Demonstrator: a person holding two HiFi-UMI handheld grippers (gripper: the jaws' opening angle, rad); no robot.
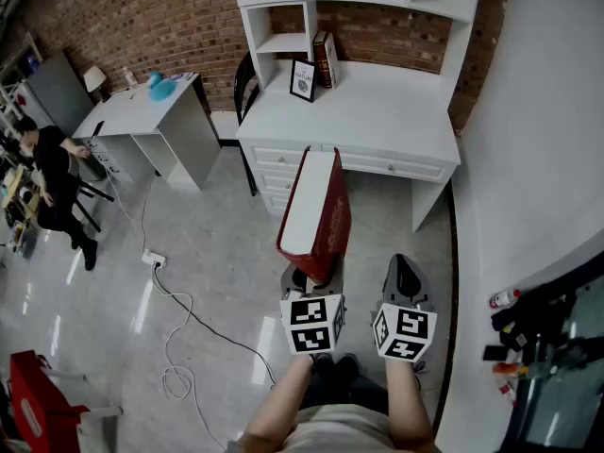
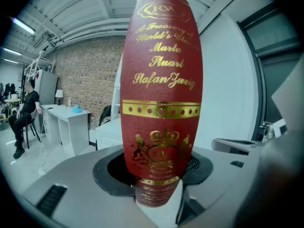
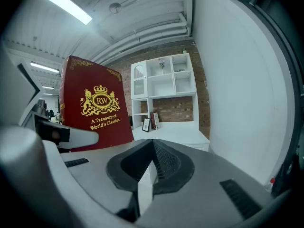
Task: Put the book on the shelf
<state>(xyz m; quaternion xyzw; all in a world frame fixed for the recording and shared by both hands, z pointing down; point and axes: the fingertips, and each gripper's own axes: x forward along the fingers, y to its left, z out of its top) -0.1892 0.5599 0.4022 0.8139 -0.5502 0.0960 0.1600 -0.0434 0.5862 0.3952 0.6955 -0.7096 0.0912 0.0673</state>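
Straight ahead of me, across a stretch of floor, the white shelf unit [image 1: 283, 43] is waiting, and that is where the book [image 1: 332, 220] is going. I am holding the book in my left claw [image 1: 311, 274]. Its jaws are standing wide and pressing on the low end of the book, one on each cover. The spine is facing back at the claw. The book is standing up tall, so its long side is pointing up, high above the claw.

My right claw [image 3: 152, 146] is hanging just beside the left one, on its right. Its jaws are closed together with nothing sitting between them, so it is not helping with the book.

The shelf unit is sitting well apart from the book. I am thinking the left claw is the one to carry it forward, since it is already gripping it. A few other books [image 1: 326, 59] are standing upright at the back of the tabletop [image 1: 377, 121], next to a small picture frame [image 1: 303, 80]. I am guessing the red book is going to fit best standing up like them, and it is already turned that way. I am minding the grip, because a tall book held only at its low end could tip.
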